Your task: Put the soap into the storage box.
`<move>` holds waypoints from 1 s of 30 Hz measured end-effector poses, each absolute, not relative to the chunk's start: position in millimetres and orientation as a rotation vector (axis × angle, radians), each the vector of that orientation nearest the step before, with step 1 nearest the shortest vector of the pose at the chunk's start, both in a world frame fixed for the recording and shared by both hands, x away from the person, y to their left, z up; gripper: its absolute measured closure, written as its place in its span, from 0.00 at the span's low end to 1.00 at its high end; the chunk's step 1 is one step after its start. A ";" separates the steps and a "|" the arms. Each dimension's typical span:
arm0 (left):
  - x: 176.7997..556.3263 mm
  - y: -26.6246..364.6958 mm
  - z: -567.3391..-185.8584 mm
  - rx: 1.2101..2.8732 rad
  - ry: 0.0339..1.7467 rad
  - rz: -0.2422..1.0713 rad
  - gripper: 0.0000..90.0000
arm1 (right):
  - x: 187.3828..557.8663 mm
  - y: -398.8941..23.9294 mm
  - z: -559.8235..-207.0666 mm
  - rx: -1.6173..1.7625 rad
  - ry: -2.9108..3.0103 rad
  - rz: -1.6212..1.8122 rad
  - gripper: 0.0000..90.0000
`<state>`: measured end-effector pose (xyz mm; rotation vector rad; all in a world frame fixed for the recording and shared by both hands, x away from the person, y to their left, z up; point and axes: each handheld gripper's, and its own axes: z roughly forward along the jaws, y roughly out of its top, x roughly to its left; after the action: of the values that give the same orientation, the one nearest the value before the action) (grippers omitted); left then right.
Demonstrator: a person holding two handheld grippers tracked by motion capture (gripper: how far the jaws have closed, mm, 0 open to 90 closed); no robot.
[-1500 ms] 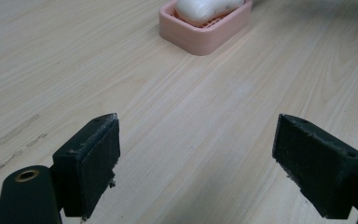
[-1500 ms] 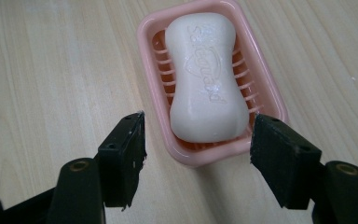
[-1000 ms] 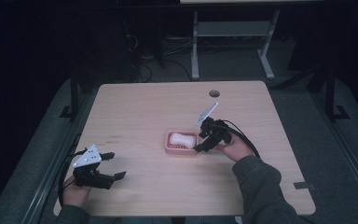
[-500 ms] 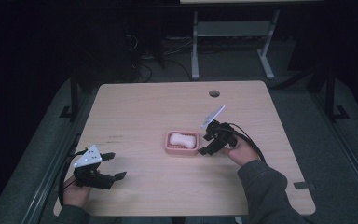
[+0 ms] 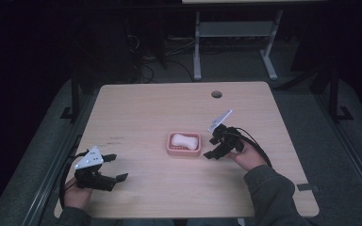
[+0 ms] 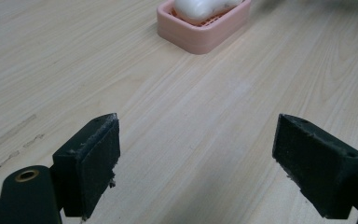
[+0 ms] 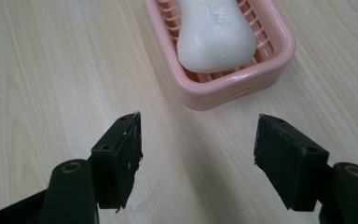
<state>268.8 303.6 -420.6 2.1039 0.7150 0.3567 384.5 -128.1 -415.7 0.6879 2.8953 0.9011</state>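
My right tool [image 5: 214,147] has backed away from the pink soap dish [image 5: 184,144], jaws wide and empty, leaving the soap [image 5: 185,140] placed inside it.

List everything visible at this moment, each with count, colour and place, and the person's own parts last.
soap bar: one, white, lying in the soap dish.
soap dish: one, pink, slatted, near the table's middle.
table: one, light wood, with a round hole near its far edge.
metal frame: one, grey, on the floor beyond the table.
left gripper: one, black, jaws open and empty, at the table's near left.
right gripper: one, black, jaws open and empty, just right of the soap dish.
hands: two, one on each gripper.
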 end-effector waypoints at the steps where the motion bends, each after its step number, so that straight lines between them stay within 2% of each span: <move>1: 268.8 303.6 -420.6 2.106 0.714 0.357 0.16 | 383.8 -128.2 -414.8 0.693 2.895 0.903 0.35; 30: 268.6 303.5 -420.7 2.107 0.716 0.354 0.16 | 367.7 -143.0 -421.7 0.720 2.890 0.913 0.35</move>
<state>268.6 303.5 -420.7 2.1072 0.7159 0.3543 367.7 -143.0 -421.7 0.7196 2.8902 0.9128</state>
